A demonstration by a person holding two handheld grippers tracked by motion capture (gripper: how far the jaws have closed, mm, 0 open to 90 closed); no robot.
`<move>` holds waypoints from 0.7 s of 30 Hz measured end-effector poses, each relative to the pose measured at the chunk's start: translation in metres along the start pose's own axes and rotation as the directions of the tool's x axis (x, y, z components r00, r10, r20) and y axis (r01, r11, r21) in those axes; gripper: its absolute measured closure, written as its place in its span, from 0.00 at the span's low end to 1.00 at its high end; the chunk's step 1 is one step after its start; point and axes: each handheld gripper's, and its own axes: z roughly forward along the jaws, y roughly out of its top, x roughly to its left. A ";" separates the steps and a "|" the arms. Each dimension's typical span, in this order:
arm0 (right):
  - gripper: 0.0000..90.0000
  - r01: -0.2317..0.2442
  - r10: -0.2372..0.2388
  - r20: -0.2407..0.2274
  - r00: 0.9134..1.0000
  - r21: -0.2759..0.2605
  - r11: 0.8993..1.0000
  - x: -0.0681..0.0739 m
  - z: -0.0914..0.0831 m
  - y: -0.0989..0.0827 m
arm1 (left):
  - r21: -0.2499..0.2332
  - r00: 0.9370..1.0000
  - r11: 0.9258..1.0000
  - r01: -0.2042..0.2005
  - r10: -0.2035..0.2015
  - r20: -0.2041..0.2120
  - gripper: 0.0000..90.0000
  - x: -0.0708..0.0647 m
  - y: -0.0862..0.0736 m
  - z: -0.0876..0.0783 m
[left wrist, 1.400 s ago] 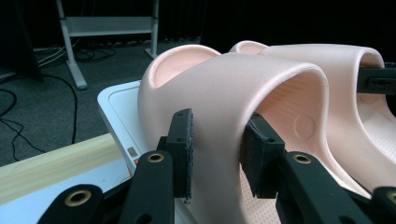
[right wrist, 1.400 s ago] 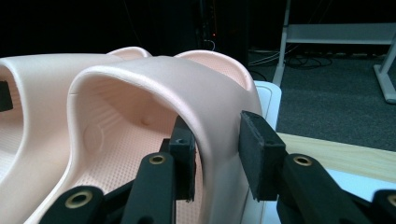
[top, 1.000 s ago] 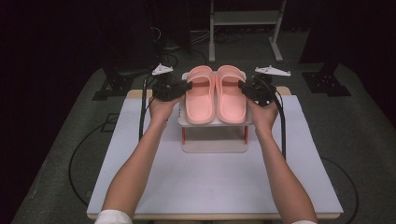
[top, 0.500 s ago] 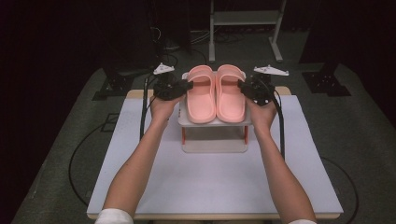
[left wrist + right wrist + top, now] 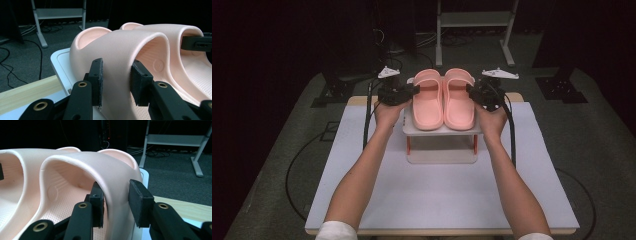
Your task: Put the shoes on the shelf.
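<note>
Two pink slide sandals stand side by side on the top shelf of a small white rack (image 5: 442,134). My left gripper (image 5: 412,91) comes in from the left and is shut on the outer side of the left sandal (image 5: 428,102) at its strap. In the left gripper view one pad presses the strap (image 5: 130,50) from outside and the other from inside. My right gripper (image 5: 471,90) mirrors this on the right sandal (image 5: 459,100). Its pads clamp the outer wall of that strap (image 5: 110,167).
The rack sits at the far middle of a white mat (image 5: 437,200) on a wood-edged table (image 5: 272,185). Black cables (image 5: 367,120) trail from both grippers along the forearms. A grey metal frame (image 5: 472,20) and dark stands are on the carpet behind.
</note>
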 end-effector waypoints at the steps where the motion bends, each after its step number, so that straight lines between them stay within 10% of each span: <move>1: 0.73 0.005 -0.005 0.001 1.000 0.002 1.000 0.000 0.000 0.000 | 0.000 1.000 1.000 0.000 0.000 -0.001 0.73 0.000 0.000 0.001; 21: 0.70 0.014 -0.014 0.005 1.000 0.009 1.000 -0.003 0.005 0.003 | 0.006 1.000 1.000 -0.002 0.002 -0.005 0.72 0.003 0.002 0.004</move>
